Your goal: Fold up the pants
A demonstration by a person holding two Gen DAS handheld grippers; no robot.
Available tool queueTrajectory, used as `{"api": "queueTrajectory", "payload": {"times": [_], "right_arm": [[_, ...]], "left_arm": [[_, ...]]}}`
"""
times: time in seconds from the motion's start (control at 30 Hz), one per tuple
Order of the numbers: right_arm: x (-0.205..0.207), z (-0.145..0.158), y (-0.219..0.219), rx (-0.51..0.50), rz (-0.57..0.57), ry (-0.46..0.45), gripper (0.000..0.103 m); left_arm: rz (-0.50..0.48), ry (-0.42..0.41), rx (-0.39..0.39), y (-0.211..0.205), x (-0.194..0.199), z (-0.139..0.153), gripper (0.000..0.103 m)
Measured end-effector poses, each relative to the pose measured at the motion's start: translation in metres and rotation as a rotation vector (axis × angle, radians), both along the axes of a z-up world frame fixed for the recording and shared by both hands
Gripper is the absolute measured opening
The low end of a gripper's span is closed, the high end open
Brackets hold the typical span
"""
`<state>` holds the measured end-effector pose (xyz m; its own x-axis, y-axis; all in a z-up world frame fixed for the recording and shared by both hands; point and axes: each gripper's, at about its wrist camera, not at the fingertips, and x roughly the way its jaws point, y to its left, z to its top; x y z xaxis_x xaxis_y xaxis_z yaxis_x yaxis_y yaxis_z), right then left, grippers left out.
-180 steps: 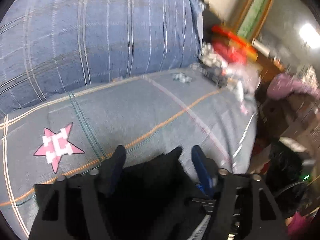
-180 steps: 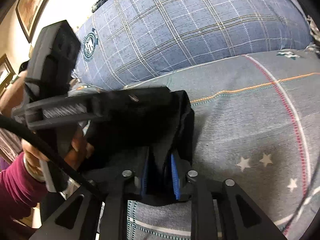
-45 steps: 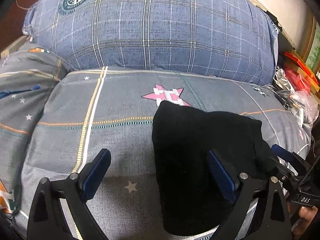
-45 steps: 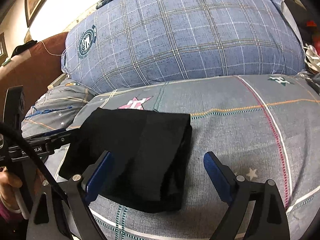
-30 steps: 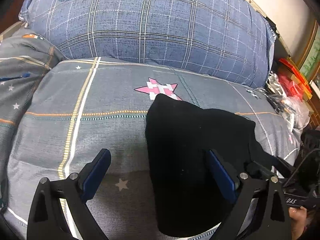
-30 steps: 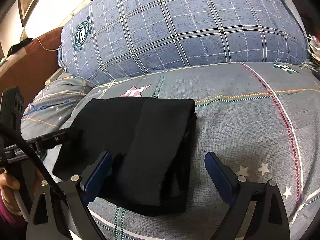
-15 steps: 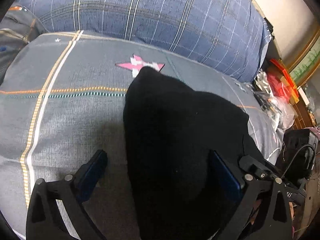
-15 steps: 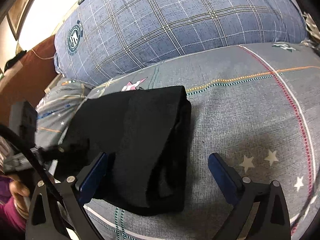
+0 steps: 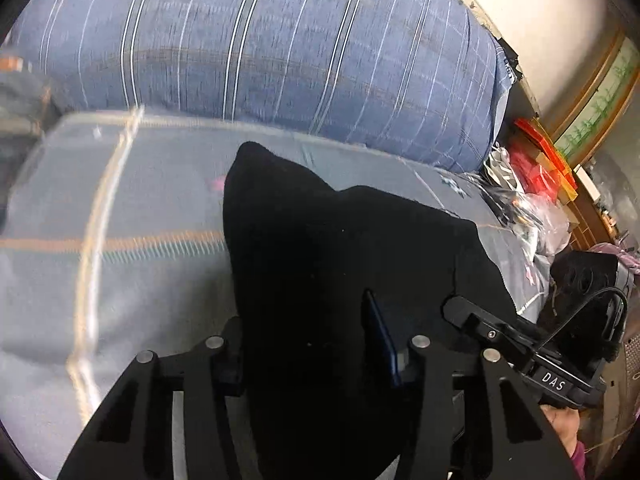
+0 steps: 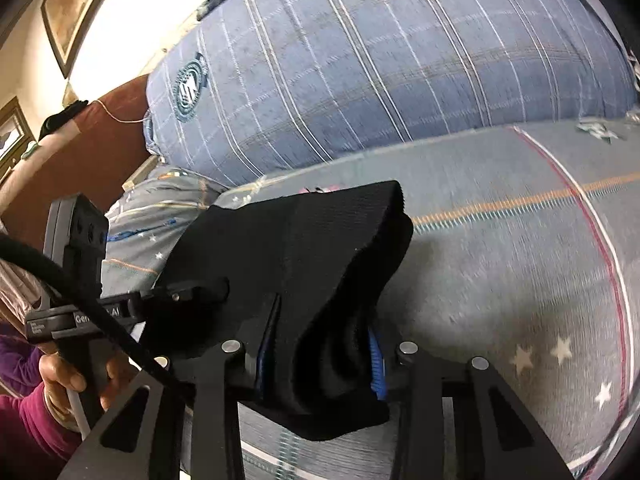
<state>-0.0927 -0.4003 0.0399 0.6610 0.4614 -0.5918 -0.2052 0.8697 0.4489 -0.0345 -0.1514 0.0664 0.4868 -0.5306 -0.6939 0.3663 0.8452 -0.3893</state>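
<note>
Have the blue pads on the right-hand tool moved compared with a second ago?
Yes. The right gripper has closed: its pads, earlier wide apart over the grey quilt, now pinch the folded black pants.

"DAS" in white reads on your right gripper [image 9: 554, 380], seen from the left wrist view. Your left gripper [image 10: 76, 318] shows white lettering, "Gen" then a cable-covered gap, then "AI". The round emblem [image 10: 191, 86] on the blue plaid pillow [image 10: 360, 72] is too blurred to read.
</note>
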Motion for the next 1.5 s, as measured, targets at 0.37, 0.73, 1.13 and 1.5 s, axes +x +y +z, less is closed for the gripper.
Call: {"api": "queueTrajectory", "payload": {"times": [0.37,0.73,1.13,1.5], "right_arm": [[0.092,0.02,0.036,-0.056,0.071,-0.055,0.041],[0.108,-0.012,0.052,-0.307,0.022,-0.013,0.076],[0.089,-0.006,0.04,-0.304,-0.023,0.037,0.082],[0.048,0.035,0.07,-0.382,0.009,-0.1,0.09]], "left_arm": [[0.1,0.011,0.031,0.029,0.079,0.0,0.05],[0.23,0.084,0.09,0.058,0.093,-0.035,0.092],[0.279,-0.054,0.239,0.049,0.066,-0.018,0.093],[0.327,-0.197,0.321,0.037,0.023,0.008,0.092]]}}
